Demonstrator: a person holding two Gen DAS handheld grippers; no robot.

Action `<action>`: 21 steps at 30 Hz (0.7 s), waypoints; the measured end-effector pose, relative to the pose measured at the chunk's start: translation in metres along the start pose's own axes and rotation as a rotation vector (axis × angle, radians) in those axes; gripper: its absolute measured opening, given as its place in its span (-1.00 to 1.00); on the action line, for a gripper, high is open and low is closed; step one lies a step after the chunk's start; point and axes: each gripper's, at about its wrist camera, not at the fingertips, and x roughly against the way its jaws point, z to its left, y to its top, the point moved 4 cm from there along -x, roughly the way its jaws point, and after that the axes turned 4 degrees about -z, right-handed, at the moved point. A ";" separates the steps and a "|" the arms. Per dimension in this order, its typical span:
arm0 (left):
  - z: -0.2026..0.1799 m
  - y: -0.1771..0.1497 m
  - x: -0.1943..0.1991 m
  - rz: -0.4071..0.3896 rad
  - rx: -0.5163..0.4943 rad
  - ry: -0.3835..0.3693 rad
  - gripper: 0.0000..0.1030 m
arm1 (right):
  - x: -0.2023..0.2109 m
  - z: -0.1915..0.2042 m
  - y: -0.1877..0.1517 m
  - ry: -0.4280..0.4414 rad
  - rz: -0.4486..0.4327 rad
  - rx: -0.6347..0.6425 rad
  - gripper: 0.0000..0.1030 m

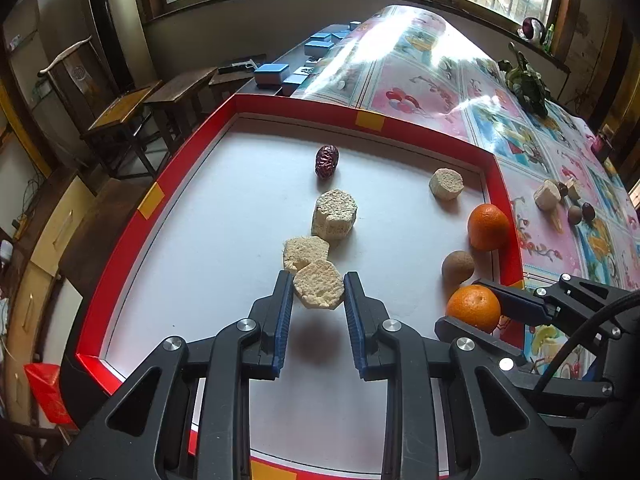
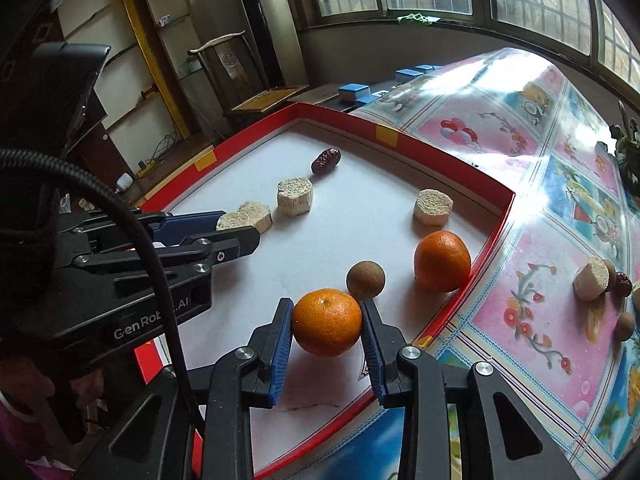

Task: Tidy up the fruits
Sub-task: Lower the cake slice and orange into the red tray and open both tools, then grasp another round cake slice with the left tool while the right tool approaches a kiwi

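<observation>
The counter point(image 1: 460, 92) wears a glossy pink-and-blue cartoon cloth. On it lies a tray point(image 1: 120, 248) with a red rim, yellow tape tabs and a white floor, which holds most of the fruit.

In the left wrist view the left gripper point(image 1: 319, 292) is closed on a pale, crumbly hexagonal slice point(image 1: 319, 289), its flat cut face turned up toward the camera and its short axis tilted; a shadow on the tray floor beneath suggests it is lifted. Just past it at 11 o'clock lies a second pale slice point(image 1: 304, 251), and beyond that at 12 stands a taller pale chunk point(image 1: 334, 216), its axis upright and cut face up. Farther along at 12 lies a wrinkled dark red date point(image 1: 327, 161), its long axis running roughly from 12 to 6. At 2 o'clock, near the tray's far right corner, sits another pale chunk point(image 1: 446, 183), face up.

In the right wrist view the right gripper point(image 2: 327, 322) clamps an orange point(image 2: 327, 322), round and dimpled, stem dimple turned up. A small brown round fruit point(image 2: 365, 280) sits just behind it at 1 o'clock, and a second orange point(image 2: 442, 260) rests against the tray's right rim at 2.

Out on the cloth at 3 o'clock lie a cut pale piece point(image 2: 591, 280) and a few small dark fruits point(image 2: 622, 283), too small to name.
</observation>
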 end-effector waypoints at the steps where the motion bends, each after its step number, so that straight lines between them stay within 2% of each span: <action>1: 0.001 0.000 -0.001 0.001 0.006 0.001 -0.52 | -0.002 0.000 -0.001 -0.011 0.005 0.003 -0.37; 4: 0.003 0.000 -0.002 0.000 0.028 0.025 -0.51 | -0.002 0.001 -0.002 -0.014 -0.010 0.016 -0.38; 8: 0.007 0.000 -0.004 0.007 0.055 0.035 -0.48 | 0.000 0.005 -0.003 0.005 -0.017 0.022 -0.24; 15: 0.007 0.006 0.008 -0.045 0.071 0.065 0.16 | 0.027 0.004 0.001 0.015 -0.072 0.002 -0.23; 21: -0.017 0.016 0.017 -0.069 0.045 0.038 0.20 | 0.071 -0.016 0.002 -0.027 -0.146 -0.030 -0.12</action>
